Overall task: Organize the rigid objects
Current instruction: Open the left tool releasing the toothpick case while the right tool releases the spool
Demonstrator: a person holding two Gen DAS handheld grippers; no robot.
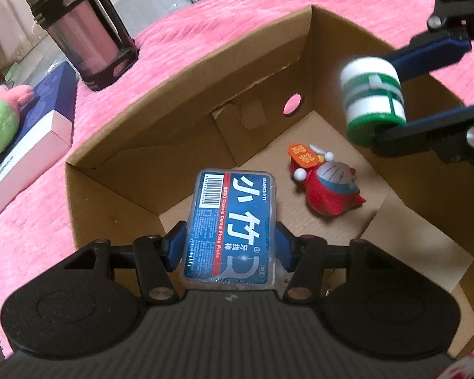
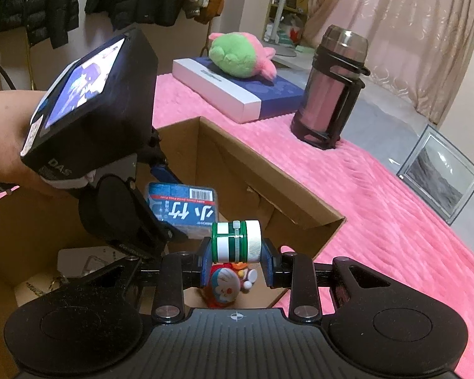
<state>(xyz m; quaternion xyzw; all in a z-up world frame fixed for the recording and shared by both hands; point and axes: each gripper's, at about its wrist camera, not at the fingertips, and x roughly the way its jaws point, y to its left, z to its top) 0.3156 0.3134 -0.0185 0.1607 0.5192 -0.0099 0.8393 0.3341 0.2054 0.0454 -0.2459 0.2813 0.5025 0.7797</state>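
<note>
My left gripper is shut on a blue floss-pick box, held above the open cardboard box. To the upper right, my right gripper is shut on a small green-and-white jar over the box's right side. In the right wrist view the right gripper clamps the jar sideways, with the floss-pick box and the left gripper just behind it. A red cat-robot toy lies on the box floor, also seen below the jar as the toy.
The cardboard box stands on a pink blanket. A pink flask in a black frame, a blue-and-white flat box and a green plush toy rest on it at the left. A framed picture leans on the floor. A hand holds the left gripper.
</note>
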